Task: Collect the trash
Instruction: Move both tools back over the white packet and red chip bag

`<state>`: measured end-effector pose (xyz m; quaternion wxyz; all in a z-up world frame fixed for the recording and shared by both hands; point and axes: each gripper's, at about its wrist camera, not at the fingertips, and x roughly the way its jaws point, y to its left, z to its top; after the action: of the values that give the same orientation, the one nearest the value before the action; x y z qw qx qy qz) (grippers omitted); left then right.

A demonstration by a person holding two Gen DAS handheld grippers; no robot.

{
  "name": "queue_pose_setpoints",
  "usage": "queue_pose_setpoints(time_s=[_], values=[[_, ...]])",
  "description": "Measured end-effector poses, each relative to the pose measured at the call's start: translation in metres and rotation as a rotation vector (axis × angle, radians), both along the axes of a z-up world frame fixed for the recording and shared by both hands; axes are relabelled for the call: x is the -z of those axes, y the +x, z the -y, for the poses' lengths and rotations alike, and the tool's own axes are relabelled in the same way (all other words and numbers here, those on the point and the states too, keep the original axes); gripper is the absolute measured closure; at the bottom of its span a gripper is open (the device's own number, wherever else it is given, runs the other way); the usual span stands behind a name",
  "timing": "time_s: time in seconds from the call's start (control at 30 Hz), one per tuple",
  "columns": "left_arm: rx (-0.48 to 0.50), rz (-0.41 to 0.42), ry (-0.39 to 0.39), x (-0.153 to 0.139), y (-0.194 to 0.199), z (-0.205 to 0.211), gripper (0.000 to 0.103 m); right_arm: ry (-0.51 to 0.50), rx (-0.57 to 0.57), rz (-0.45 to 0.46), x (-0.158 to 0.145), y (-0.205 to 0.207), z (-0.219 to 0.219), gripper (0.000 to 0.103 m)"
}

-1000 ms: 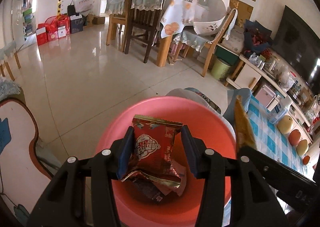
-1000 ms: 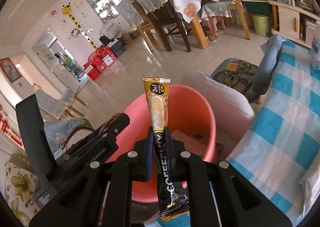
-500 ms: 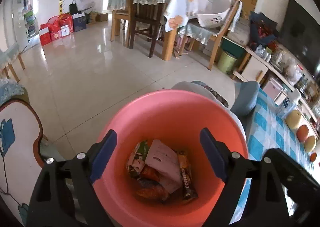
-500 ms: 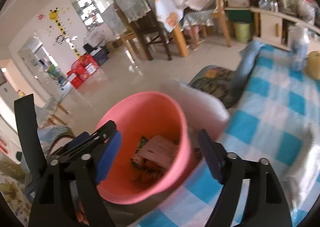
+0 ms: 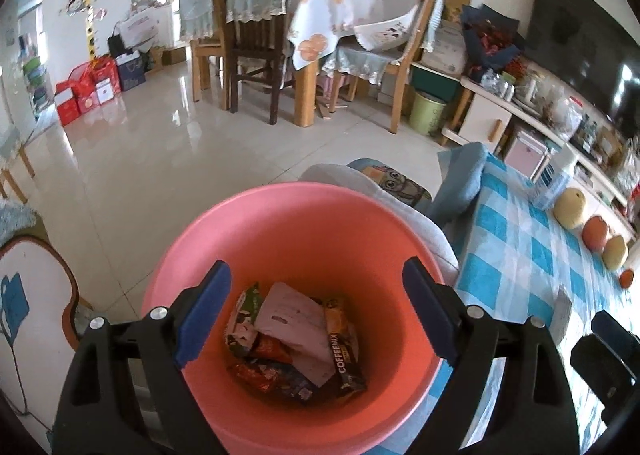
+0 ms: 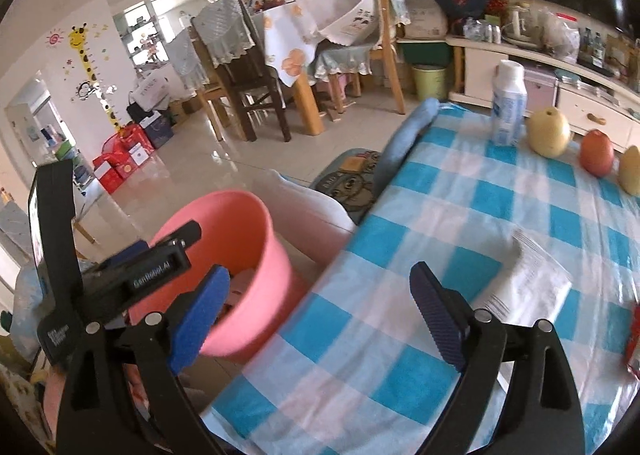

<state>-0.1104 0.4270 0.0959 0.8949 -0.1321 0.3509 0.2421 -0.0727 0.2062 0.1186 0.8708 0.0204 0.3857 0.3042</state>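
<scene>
Only the left wrist view looks straight down into the pink bucket (image 5: pixel 256 223), where the trash sits heaped at the bottom: a green-edged packet (image 5: pixel 244 309), a pale pink wrapper (image 5: pixel 292 321), a red snack bag (image 5: pixel 266 369) and the coffee stick sachet (image 5: pixel 340 343). The left gripper (image 5: pixel 316 311) hangs above the rim with jaws spread wide, having just been opening, and nothing between them.

The right wrist view sees the bucket (image 6: pixel 256 239) only from the side (its contents mostly hidden by the wall and a blue pad). The right gripper (image 6: pixel 320 307) is likewise wide apart and empty, its jaws just opened, above the blue checked tablecloth (image 6: pixel 460 191). Further right lie a white wrapper (image 6: pixel 528 279), a white bottle (image 6: pixel 508 103), three fruits (image 6: pixel 548 131) and a red scrap (image 6: pixel 634 335) at the edge.
</scene>
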Motion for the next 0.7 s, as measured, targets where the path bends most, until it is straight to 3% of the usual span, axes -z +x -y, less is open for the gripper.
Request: queue_pose_setpoints(time_s=[0.7], values=[[0.126,-0.057,0.137,-0.002,0.033,0.07,0.011,-0.013,0.125,-0.011,0.022,-0.012,0.089,0.009]])
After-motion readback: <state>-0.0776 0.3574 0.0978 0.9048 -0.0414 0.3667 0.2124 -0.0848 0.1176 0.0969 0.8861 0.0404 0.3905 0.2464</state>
